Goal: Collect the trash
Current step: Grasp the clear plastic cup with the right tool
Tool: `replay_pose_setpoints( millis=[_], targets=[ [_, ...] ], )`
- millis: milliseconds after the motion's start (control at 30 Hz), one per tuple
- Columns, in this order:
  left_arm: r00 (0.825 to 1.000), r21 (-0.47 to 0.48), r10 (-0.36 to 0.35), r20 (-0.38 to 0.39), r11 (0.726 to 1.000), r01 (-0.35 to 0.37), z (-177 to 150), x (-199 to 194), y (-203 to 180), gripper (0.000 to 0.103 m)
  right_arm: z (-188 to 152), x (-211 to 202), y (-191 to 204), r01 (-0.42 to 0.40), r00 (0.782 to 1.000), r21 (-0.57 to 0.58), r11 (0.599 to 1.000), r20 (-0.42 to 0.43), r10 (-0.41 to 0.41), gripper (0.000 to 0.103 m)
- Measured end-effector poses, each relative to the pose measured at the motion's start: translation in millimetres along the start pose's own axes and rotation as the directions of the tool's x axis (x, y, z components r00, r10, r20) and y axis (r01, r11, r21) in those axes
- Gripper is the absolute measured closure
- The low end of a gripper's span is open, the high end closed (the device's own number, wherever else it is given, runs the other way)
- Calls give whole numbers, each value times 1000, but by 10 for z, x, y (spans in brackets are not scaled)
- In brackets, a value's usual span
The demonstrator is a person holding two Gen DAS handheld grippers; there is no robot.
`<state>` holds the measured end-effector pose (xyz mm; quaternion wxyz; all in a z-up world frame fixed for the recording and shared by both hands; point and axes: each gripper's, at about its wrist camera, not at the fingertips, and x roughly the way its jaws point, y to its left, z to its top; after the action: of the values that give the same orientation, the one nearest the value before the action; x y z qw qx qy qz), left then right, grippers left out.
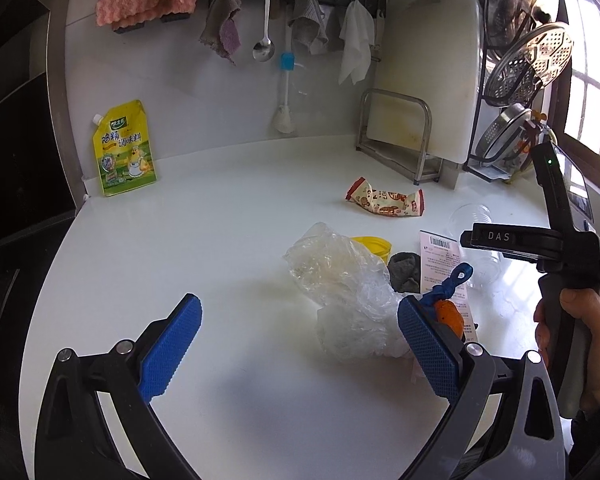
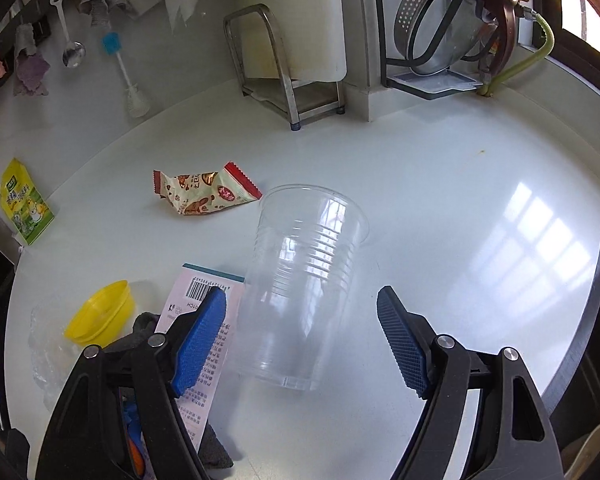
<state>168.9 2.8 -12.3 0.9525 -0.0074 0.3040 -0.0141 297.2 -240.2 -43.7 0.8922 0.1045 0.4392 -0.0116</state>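
Note:
Trash lies on the white counter (image 1: 220, 208). A crumpled clear plastic bag (image 1: 340, 276) lies just ahead of my open left gripper (image 1: 300, 344), nearer its right finger. Beside it are a yellow lid (image 1: 374, 245), a grey rag (image 1: 405, 272), a pink printed card (image 1: 444, 264) and a blue-orange item (image 1: 446, 304). A snack wrapper (image 1: 386, 200) lies farther back. My open right gripper (image 2: 300, 340) straddles the base of a clear plastic cup (image 2: 304, 280) lying on its side. The card (image 2: 204, 340), yellow lid (image 2: 100, 316) and wrapper (image 2: 204, 194) show to its left.
A yellow seasoning pouch (image 1: 124, 148) leans on the back wall at left. A metal rack (image 1: 396, 136) with a white cutting board (image 1: 428, 72) stands at back right, next to a dish rack with steel strainers (image 1: 532, 60). Cloths, a spoon and a brush hang on the wall.

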Motion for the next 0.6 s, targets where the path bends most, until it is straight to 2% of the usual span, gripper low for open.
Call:
replay_pose_setpoints(
  millis=[167,233,267,600],
  targets=[
    [1000,2,-5,-9,1000,5,-6,27,-8,6,34,156,-30,-16,999,27,1000,-32,17,29],
    [1000,5,-3,-12,1000,3,-8,36,-9,6,44,165,-50,-26,999,32,999,-28,27,36],
    [1000,4,-2,-12,1000,2,-10,38,-5,6,46,168,-59,-35,999,32,999,-32,36,48],
    [999,-6,-10,-32,1000,10,-13,58,-52,6,-4,-125,-220,-79,997,30,996,29,78,52]
  ],
)
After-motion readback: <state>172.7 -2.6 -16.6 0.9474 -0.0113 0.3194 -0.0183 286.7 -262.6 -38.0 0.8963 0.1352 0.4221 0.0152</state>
